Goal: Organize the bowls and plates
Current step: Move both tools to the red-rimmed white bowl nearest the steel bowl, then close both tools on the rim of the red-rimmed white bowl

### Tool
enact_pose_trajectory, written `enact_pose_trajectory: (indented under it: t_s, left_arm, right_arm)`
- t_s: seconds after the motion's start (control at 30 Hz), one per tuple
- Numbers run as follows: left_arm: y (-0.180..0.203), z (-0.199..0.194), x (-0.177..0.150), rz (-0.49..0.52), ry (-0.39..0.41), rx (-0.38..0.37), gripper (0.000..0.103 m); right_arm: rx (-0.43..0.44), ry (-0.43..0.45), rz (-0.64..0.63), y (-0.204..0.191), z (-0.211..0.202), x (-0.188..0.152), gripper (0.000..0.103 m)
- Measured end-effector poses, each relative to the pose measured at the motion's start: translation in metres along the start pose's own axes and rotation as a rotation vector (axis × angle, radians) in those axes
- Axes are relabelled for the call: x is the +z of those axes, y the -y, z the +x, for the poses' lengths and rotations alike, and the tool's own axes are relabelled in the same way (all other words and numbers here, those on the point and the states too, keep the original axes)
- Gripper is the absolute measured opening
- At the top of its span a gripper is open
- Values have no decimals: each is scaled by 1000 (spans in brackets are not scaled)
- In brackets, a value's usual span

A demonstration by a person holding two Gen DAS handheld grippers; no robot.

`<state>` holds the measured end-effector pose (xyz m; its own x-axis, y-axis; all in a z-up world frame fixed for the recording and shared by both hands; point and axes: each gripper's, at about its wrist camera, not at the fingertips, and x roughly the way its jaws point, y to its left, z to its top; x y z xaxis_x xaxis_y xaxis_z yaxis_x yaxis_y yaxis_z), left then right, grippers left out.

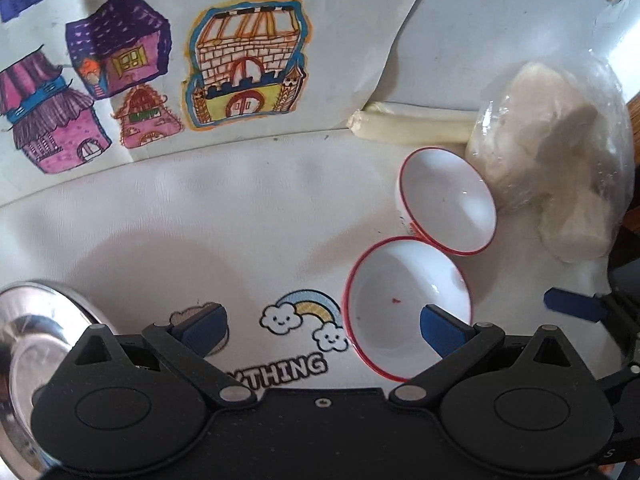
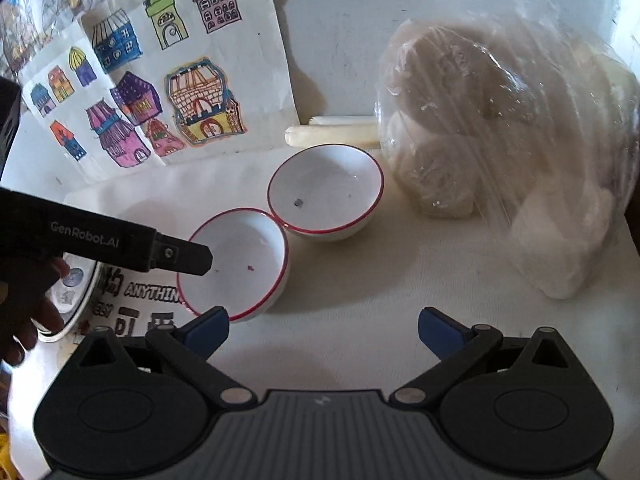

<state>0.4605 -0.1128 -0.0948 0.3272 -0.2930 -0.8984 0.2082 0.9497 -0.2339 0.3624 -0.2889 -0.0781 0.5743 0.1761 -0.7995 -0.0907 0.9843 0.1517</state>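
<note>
Two white bowls with red rims stand side by side, rims touching. The near bowl (image 1: 404, 312) (image 2: 236, 264) has a small red speck inside. The far bowl (image 1: 448, 200) (image 2: 326, 190) stands just behind it. A shiny steel plate (image 1: 28, 340) (image 2: 76, 292) lies at the left. My left gripper (image 1: 322, 330) is open and empty, its right finger over the near bowl's rim; it also shows in the right wrist view (image 2: 188, 258) above that bowl. My right gripper (image 2: 322, 330) is open and empty, just right of the near bowl.
A clear plastic bag of pale lumps (image 1: 552, 176) (image 2: 504, 148) sits right of the bowls. A pale roll (image 1: 412, 124) (image 2: 332, 134) lies behind them. A sheet with drawn houses (image 1: 160, 72) (image 2: 160, 92) leans at the back. The white cloth (image 1: 220, 216) has printed pictures.
</note>
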Motion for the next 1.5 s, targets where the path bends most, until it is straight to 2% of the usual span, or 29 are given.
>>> enact_pose_trajectory:
  t_s: [0.1,0.33,0.5,0.97,1.2,1.3,1.5]
  left_arm:
    - [1,4,4,24,-3,22,102]
    - [7,4,11,77,22,135,102]
    - [15,6,16,116,17,205,102]
    - [18,3,12,113,16,240,99]
    - [24,2,11,120,18,265,99]
    - [25,2,10,114,14,263,93]
    - [23,2,7,88,5,215,76]
  right_arm:
    - [-11,7,-26,-2,4,3,103]
    - [-36,13,-52,-6,15,14,102]
    - [-34,9,-56,-8,22,16,96]
    - [3,-4,-31,-9,23,15,73]
    - [11,1,14,-7,24,15,71]
    - [16,0,17,-7,25,15,69]
    - [39,5,14,-9,25,13,55]
